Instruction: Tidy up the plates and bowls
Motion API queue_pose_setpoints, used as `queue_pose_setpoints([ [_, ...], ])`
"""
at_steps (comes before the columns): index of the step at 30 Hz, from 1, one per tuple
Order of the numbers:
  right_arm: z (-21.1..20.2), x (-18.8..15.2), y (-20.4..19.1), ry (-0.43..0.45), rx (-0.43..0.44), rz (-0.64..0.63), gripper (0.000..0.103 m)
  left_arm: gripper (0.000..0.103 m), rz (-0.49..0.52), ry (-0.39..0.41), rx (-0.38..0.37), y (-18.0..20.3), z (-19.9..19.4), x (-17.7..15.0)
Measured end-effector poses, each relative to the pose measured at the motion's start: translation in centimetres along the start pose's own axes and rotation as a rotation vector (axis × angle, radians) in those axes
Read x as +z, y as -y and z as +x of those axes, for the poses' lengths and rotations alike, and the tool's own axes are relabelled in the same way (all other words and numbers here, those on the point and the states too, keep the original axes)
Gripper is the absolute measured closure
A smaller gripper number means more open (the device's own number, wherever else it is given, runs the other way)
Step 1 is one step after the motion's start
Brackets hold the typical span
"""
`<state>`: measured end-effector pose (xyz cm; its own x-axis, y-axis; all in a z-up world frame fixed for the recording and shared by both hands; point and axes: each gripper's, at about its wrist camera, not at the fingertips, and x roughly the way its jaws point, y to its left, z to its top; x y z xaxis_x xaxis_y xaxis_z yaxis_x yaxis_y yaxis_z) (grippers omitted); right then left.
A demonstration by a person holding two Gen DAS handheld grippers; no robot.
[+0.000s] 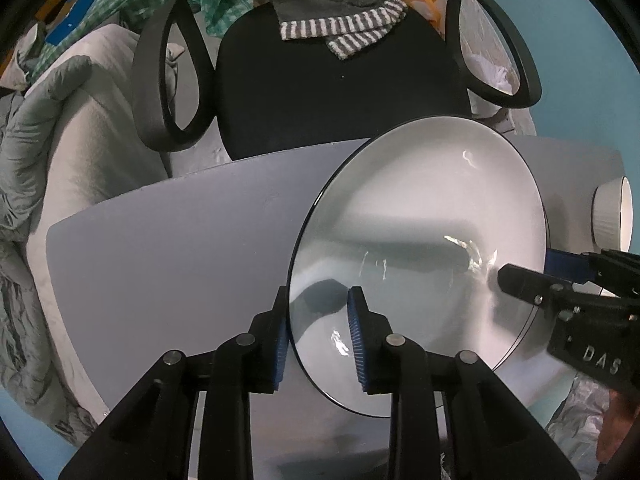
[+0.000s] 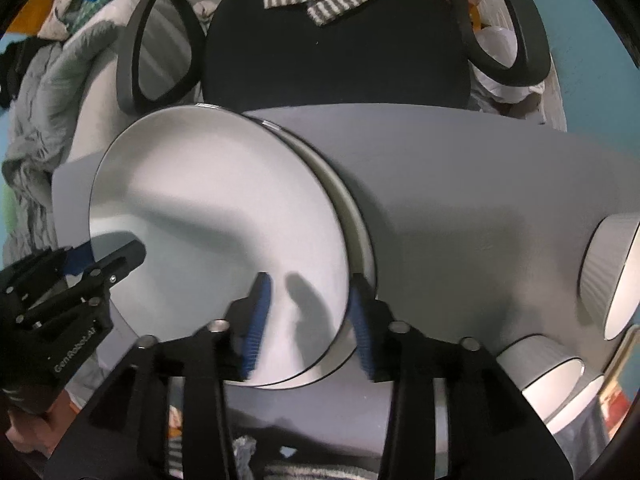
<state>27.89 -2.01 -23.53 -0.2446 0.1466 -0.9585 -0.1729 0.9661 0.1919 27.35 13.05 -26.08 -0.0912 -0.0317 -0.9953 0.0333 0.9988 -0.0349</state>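
A white plate [image 1: 420, 200] with a thin dark rim lies on the grey table [image 1: 160, 240]. My left gripper [image 1: 319, 294] points down over its left rim. The rim runs between the blue pads [image 1: 356, 336] with a clear gap, so this gripper is open. In the right wrist view the same plate [image 2: 220, 200] sits slightly offset on top of a second plate [image 2: 356, 216]. My right gripper [image 2: 310, 280] straddles the near right rim with its jaws wide apart and open. Each gripper shows in the other's view: the right gripper [image 1: 536, 268] and the left gripper [image 2: 108, 258].
Ribbed white bowls stand at the table's right end [image 2: 612, 276] [image 2: 540, 372], one also seen from the left wrist [image 1: 612, 216]. A black office chair [image 1: 340, 92] with a striped cloth [image 1: 344, 28] is pushed against the far edge. Bedding and clothes [image 1: 24, 140] lie to the left.
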Motion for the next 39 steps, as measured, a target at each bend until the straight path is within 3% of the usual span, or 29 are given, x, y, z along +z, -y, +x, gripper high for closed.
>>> queue_pose_setpoints([
  [9, -0.6, -0.1, -1.1, -0.007, -0.086, -0.049, 0.060, 0.072, 0.012, 0.030, 0.034, 0.2, -0.7, -0.3],
  [12, -0.8, -0.2, -1.1, 0.003, -0.093, -0.055, 0.059, 0.056, 0.019, 0.041, 0.050, 0.5, -0.9, -0.4],
  [16, -1.1, -0.6, -1.3, 0.019, -0.102, -0.060, 0.058, 0.056, 0.031, 0.047, 0.054, 0.7, -1.0, -0.5],
  [20, -2.0, -1.1, -1.4, 0.062, -0.154, -0.074, 0.042, 0.055, 0.034, 0.050, 0.054, 1.0, -1.0, -0.6],
  [30, -4.1, -2.8, -0.4, 0.141, -0.151, -0.065, 0.041, 0.055, 0.032, 0.090, 0.062, 1.4, -2.7, -1.9],
  [39, -5.9, -4.9, -0.3, 0.199, -0.175, -0.070, 0.034, 0.045, 0.037, 0.168, 0.079, 2.0, -6.1, -4.8],
])
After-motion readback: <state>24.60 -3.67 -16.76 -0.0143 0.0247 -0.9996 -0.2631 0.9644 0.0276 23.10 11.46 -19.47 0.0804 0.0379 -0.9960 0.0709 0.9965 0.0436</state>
